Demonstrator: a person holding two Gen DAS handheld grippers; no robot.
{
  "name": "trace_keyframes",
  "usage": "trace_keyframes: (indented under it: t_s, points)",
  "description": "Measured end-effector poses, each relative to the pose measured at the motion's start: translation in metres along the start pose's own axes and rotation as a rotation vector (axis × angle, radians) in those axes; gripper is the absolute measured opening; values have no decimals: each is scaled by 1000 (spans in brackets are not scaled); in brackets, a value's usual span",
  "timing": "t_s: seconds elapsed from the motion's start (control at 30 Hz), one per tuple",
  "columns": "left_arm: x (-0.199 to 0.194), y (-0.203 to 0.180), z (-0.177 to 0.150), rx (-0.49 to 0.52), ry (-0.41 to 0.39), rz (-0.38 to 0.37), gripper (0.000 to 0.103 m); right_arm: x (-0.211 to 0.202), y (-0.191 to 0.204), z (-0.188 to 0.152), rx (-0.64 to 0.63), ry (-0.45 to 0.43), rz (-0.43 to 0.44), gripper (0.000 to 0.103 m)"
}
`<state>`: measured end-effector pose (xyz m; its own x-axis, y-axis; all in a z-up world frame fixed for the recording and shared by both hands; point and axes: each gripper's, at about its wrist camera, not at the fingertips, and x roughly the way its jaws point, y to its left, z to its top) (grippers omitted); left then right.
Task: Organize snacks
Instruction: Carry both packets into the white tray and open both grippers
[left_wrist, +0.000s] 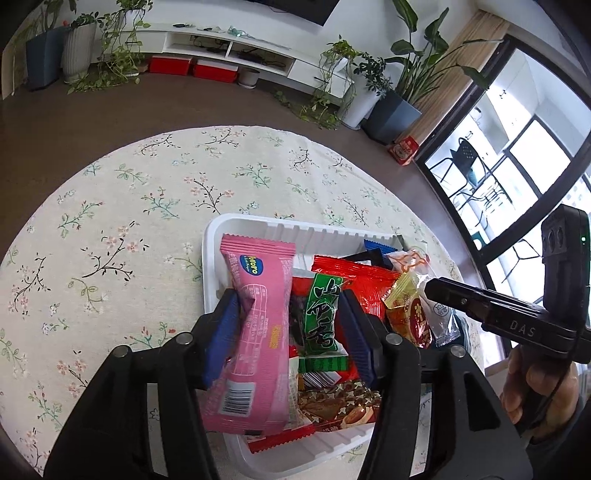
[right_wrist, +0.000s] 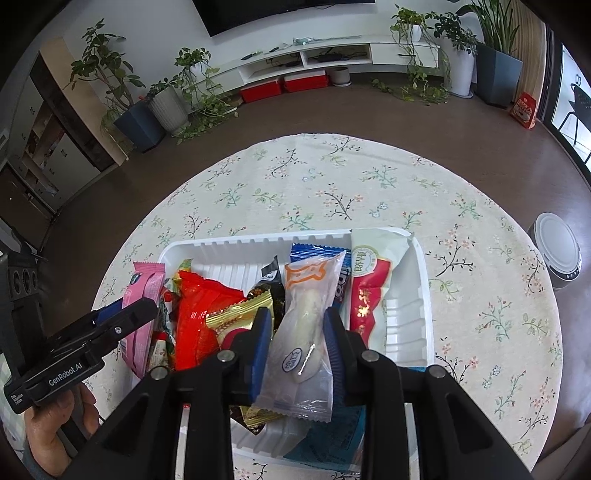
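Note:
A white plastic tray (left_wrist: 258, 225) on the floral tablecloth holds several snack packets. My left gripper (left_wrist: 288, 314) stands open over the tray's left part; a pink wafer packet (left_wrist: 258, 317) leans against its left finger, with a green packet (left_wrist: 323, 314) between the fingers. My right gripper (right_wrist: 295, 332) is shut on a clear packet with a white bun (right_wrist: 303, 325) and holds it above the tray (right_wrist: 406, 332). The right gripper also shows at the right in the left wrist view (left_wrist: 428, 286). The left gripper shows at the left in the right wrist view (right_wrist: 147, 310).
The round table (right_wrist: 480, 221) has a floral cloth. A red packet (right_wrist: 199, 314), a gold packet (right_wrist: 236, 317), a blue packet (right_wrist: 317, 253) and a white-red packet (right_wrist: 369, 288) lie in the tray. A round white-lidded bin (right_wrist: 557, 251) stands right of the table. Plants and a white TV shelf line the far wall.

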<state>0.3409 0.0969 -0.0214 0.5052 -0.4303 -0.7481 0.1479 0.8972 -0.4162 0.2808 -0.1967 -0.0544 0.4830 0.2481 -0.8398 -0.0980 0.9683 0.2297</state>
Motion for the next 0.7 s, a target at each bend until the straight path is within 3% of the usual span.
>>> trace_keyframes:
  t_s: [0.23,0.33,0.7]
  points:
    - [-5,1,-6,-5,-13,-9,60,-4,0,0,4,-12,1,34]
    - [-6,2,-7,-5,-16,-7,69,-6,1,-1,1,-18,2,39]
    - [-10,5,-13,9,-22,-22,73,-8,3,-1,-2,-26,5,39]
